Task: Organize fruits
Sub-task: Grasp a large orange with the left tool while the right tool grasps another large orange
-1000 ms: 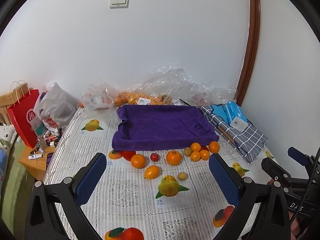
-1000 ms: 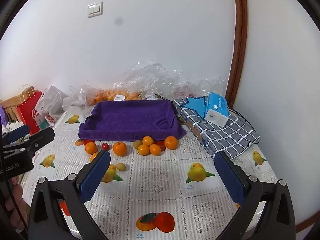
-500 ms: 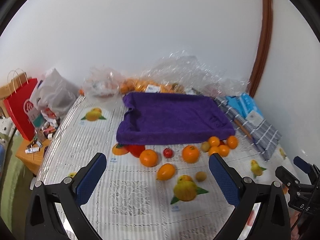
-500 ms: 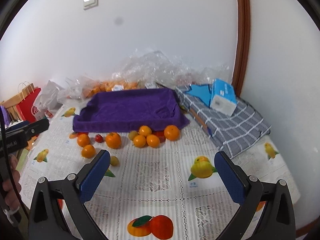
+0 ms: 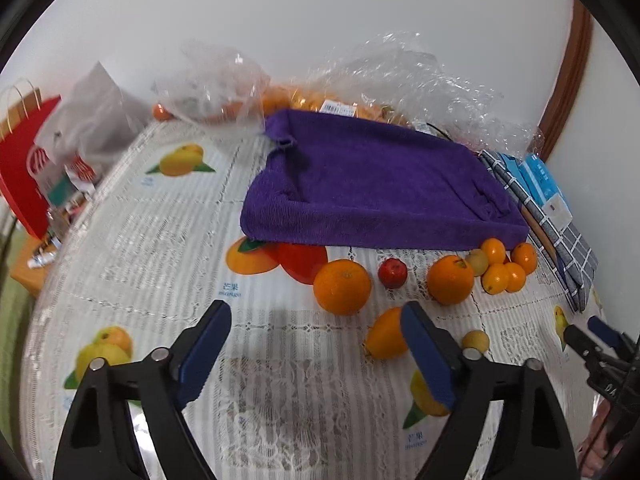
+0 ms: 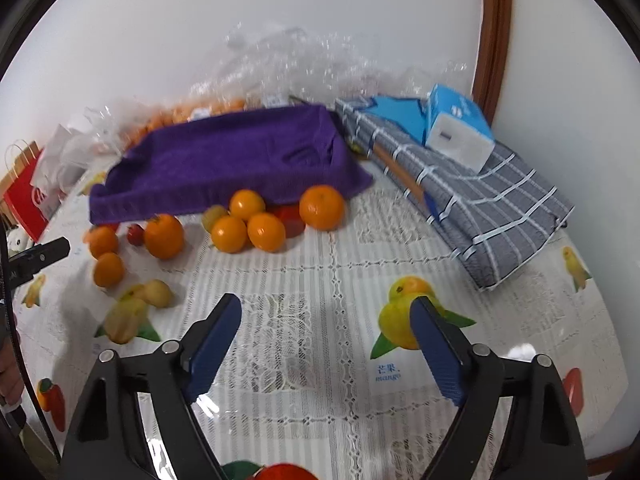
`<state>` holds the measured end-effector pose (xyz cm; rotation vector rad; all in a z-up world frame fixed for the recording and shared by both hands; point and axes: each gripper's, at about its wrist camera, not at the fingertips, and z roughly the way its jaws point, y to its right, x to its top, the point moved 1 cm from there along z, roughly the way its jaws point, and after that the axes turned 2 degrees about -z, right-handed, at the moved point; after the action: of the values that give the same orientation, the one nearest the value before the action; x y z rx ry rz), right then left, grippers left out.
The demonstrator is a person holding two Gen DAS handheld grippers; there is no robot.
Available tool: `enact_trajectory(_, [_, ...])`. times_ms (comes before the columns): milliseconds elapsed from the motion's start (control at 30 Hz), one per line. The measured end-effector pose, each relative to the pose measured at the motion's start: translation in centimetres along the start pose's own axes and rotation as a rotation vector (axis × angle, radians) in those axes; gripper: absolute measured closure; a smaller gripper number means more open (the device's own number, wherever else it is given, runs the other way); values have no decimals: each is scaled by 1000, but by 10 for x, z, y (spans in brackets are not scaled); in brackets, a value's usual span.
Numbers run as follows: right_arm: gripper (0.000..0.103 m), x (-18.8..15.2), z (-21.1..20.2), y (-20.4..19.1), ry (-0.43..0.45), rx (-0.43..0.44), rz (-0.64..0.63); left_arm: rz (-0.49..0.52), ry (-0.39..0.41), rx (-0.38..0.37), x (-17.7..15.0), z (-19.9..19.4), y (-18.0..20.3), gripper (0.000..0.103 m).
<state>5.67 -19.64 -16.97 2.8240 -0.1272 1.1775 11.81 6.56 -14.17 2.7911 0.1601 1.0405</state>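
A purple towel-lined tray (image 5: 380,192) lies at the table's back; it also shows in the right wrist view (image 6: 224,168). Loose fruit sits in front of it: a big orange (image 5: 342,286), a small red fruit (image 5: 392,273), another orange (image 5: 450,279), a cluster of small oranges (image 5: 502,268), an oval orange fruit (image 5: 386,338) and a small yellow fruit (image 5: 475,340). My left gripper (image 5: 316,344) is open and empty, low over the cloth just short of the big orange. My right gripper (image 6: 326,338) is open and empty, in front of the small orange cluster (image 6: 256,226).
Clear plastic bags with more oranges (image 5: 304,96) lie behind the tray. A folded checked cloth (image 6: 472,200) with a blue tissue pack (image 6: 458,126) lies on the right. A red paper bag (image 5: 20,160) stands at the left edge. The fruit-print tablecloth (image 5: 160,248) covers the table.
Both grippers have moved forward and down towards the loose fruit, which now looks much larger and closer. Both stay open.
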Motion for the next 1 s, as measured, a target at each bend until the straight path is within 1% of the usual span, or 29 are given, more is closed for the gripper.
enact_trajectory(67, [26, 1, 4, -1, 7, 1, -2, -6, -19, -20, 5, 9, 1, 25])
enact_trajectory(167, [27, 7, 7, -2, 31, 18, 1, 13, -29, -11, 12, 21, 8, 26])
enact_trajectory(200, [27, 10, 8, -2, 39, 21, 2, 23, -33, -7, 13, 26, 10, 28])
enact_trajectory(267, [28, 16, 11, 0, 51, 25, 6, 25, -57, -5, 14, 36, 12, 34])
enact_trajectory(333, [32, 23, 17, 3, 47, 19, 15, -4, -94, -37, 14, 44, 9, 47])
enact_trajectory(367, [36, 26, 20, 5, 41, 17, 18, -26, -110, -58, 14, 48, 7, 48])
enact_trajectory(467, [44, 34, 31, 10, 23, 17, 21, -43, -115, -62, 14, 54, 4, 48])
enact_trajectory(600, [45, 42, 40, 17, 24, 12, 27, -25, -121, -60, 16, 57, 9, 49])
enact_trajectory(667, [45, 46, 46, 19, 25, 6, 32, -4, -127, -58, 16, 59, 14, 53])
enact_trajectory(767, [45, 50, 58, 21, 14, 20, 32, 10, -121, -59, 16, 62, 16, 63])
enact_trajectory(1000, [45, 53, 79, 17, -15, 64, 17, -18, -132, -82, 21, 64, 12, 64])
